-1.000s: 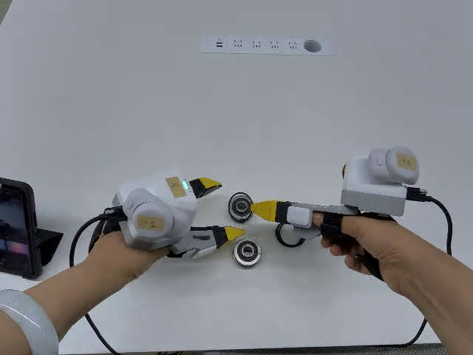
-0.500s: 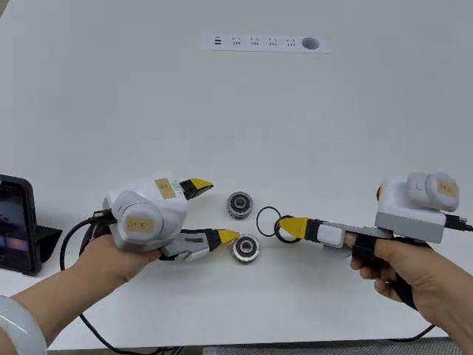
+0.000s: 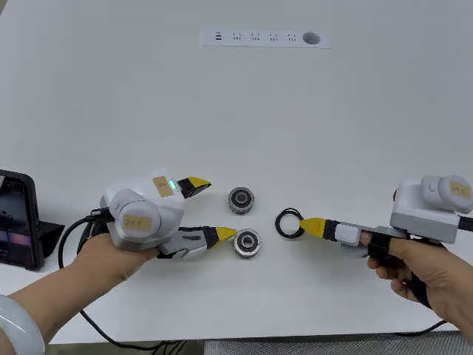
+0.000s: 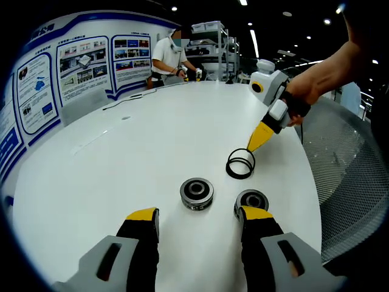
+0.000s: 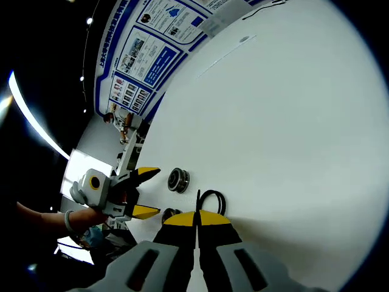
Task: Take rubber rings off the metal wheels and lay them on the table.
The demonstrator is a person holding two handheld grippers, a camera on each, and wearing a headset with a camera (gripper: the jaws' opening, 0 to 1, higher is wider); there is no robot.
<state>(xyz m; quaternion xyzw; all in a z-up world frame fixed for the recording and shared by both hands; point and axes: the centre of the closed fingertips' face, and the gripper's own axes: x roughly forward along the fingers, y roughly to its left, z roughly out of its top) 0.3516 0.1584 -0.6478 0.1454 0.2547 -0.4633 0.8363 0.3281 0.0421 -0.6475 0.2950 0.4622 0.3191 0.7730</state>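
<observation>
- Left gripper fingers gape wide, holding nothing. One metal wheel sits just ahead of the gap. A second wheel, right beside a fingertip, could get bumped and roll.
- Right gripper fingers are squeezed together. The rubber rings lie on the desk at their tips.
- Too small to tell whether those tips pinch a ring.

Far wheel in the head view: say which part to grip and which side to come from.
Grip the far wheel across its outer rim, probably coming in low from the side where the left gripper is. It lies flat, hub up, so only the round rim offers opposite faces, and those open jaws point at it.
</observation>
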